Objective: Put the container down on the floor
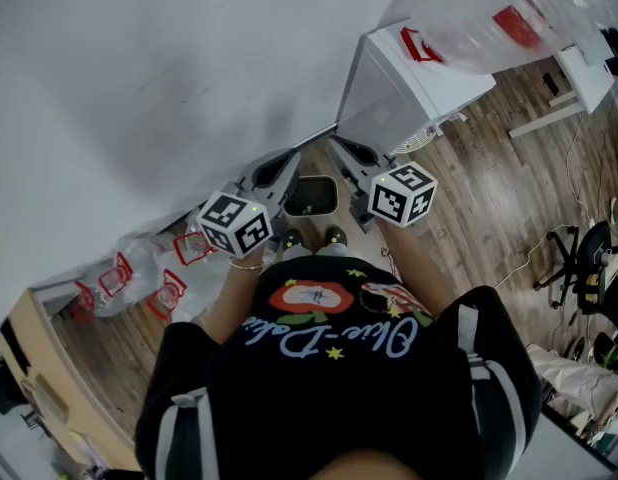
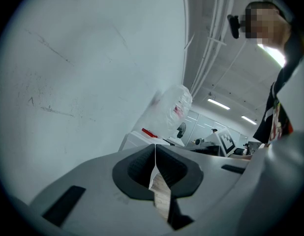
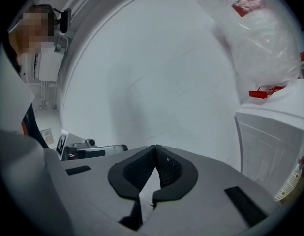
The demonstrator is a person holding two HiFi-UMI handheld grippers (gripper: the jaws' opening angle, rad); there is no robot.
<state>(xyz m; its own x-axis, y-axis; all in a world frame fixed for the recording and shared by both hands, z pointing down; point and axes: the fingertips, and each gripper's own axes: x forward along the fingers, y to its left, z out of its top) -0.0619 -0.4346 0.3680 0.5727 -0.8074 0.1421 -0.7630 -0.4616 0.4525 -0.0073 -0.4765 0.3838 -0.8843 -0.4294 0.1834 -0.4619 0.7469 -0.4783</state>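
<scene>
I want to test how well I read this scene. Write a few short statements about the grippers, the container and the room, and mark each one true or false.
1. The left gripper and the right gripper are both shut, with nothing between their jaws. True.
2. The left gripper holds the container. False: the container stands on the floor near the person's feet, and neither gripper holds it.
3. A clear plastic bag with red print lies on top of the white cabinet. True.
4. The floor is covered with grey carpet. False: it is made of wooden boards.
</scene>
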